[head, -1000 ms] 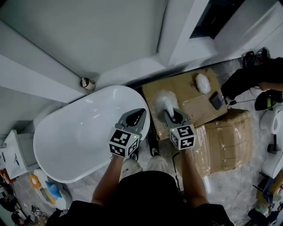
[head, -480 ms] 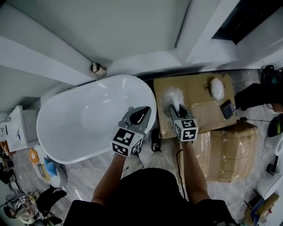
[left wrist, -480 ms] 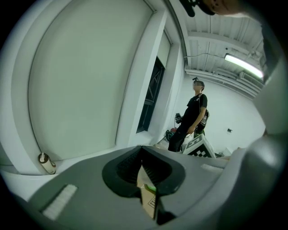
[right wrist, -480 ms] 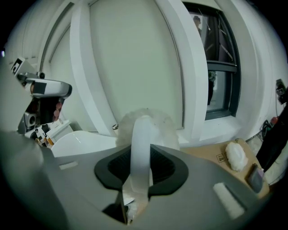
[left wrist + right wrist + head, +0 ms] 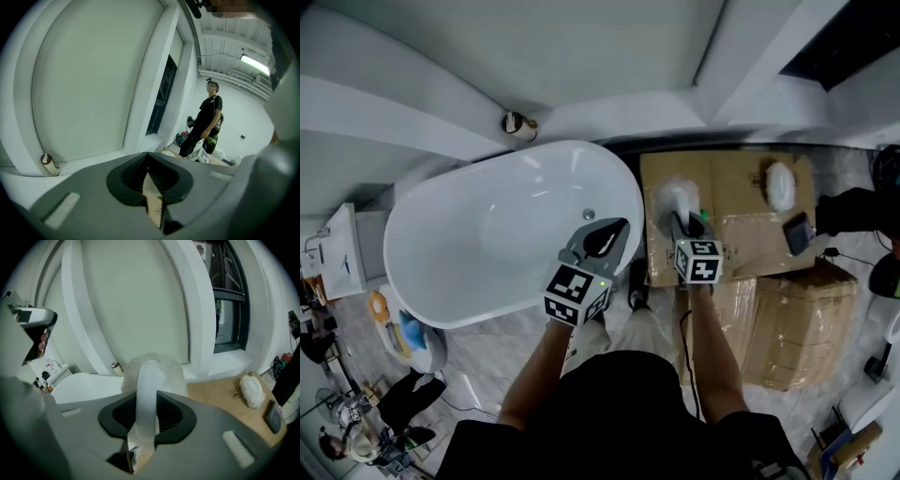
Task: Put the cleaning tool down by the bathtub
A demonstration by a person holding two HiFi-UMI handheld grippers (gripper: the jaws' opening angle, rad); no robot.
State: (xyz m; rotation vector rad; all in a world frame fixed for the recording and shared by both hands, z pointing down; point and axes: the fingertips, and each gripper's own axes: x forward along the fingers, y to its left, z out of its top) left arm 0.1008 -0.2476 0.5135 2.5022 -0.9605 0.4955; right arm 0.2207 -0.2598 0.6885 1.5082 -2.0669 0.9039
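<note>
The cleaning tool (image 5: 674,199) has a fluffy white head and a pale handle (image 5: 146,394). My right gripper (image 5: 682,228) is shut on that handle, holding the head over the cardboard box (image 5: 741,202) just right of the white bathtub (image 5: 487,234). In the right gripper view the white head (image 5: 152,366) stands up past the jaws. My left gripper (image 5: 602,239) hovers over the tub's right rim, its jaws closed with nothing between them; in its own view (image 5: 152,187) only cardboard shows through the narrow slit.
A second white fluffy pad (image 5: 779,186) and a dark phone-like object (image 5: 797,232) lie on the box. A larger box (image 5: 787,309) stands at right. A small bottle (image 5: 518,124) stands on the ledge behind the tub. A person (image 5: 204,119) stands in the background.
The view has shifted, so the tub and boxes sit further right and lower. Both grippers keep their grip states; the tool's head stays over the cardboard box.
</note>
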